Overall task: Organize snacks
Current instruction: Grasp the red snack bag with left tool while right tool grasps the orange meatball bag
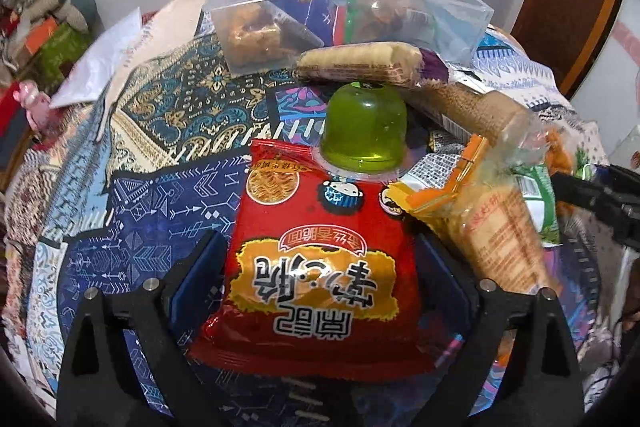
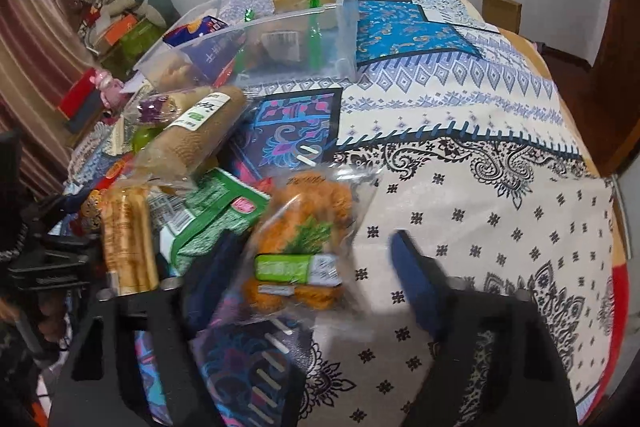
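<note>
- I am holding my left gripper (image 1: 320, 291) around the near end of the red snack packet (image 1: 320, 267); the blue pads are sitting at its two long edges, and whether they are actually pressing in or only flanking it I cannot tell.
- The packet is lying flat on the patterned tablecloth (image 1: 152, 195), its long axis running straight ahead from my left tool, pointing toward the clear plastic bin (image 1: 460, 27) at the far side.
- A green jelly cup (image 1: 366, 127) is sitting upside down on the packet's far edge, directly between packet and bin, so I am judging that lifting will tip it.
- My right gripper (image 2: 316, 279) is hanging wide open over the clear bag of orange fried snacks (image 2: 304, 239), gripping nothing; the left pad is close beside the bag, the right pad well apart from it.
- From the right view the bin (image 2: 344, 23) is lying ahead and to the left, with the pile of snacks in between.
- I am judging the left hand nearer to a ready carry, since its packet is already lined up with the bin.
</note>
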Available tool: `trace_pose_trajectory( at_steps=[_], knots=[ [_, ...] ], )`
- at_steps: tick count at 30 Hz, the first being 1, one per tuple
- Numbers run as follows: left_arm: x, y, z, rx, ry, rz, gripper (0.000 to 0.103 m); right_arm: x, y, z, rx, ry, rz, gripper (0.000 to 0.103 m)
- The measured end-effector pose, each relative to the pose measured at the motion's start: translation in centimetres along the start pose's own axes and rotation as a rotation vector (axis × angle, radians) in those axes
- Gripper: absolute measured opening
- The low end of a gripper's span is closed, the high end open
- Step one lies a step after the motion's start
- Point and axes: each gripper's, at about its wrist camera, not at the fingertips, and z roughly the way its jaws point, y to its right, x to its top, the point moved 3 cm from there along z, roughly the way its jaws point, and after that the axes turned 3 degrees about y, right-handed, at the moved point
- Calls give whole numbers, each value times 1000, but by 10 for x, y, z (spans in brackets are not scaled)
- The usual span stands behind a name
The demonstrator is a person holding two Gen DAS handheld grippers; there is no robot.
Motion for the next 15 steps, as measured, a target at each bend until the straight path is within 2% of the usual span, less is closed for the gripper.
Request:
trace_pose_trajectory(
  at_steps=[1, 3, 8, 13, 15],
  knots=[
    [-1, 1, -1, -1, 10, 0, 94, 0, 0, 0, 17, -3, 4, 54],
    [-4, 2, -6, 3, 33, 15, 81, -1, 1, -1, 18, 0, 6, 53],
    [-10, -12, -18, 8, 54, 4, 71, -4, 1, -6, 10, 15, 16, 50],
    [-18, -29, -33, 27, 52, -31, 70, -3, 5, -18, -1, 38, 33, 45],
    [-21, -36, -41, 39, 58, -45, 70, -2, 6, -25, -8, 53, 33, 39]
  ],
)
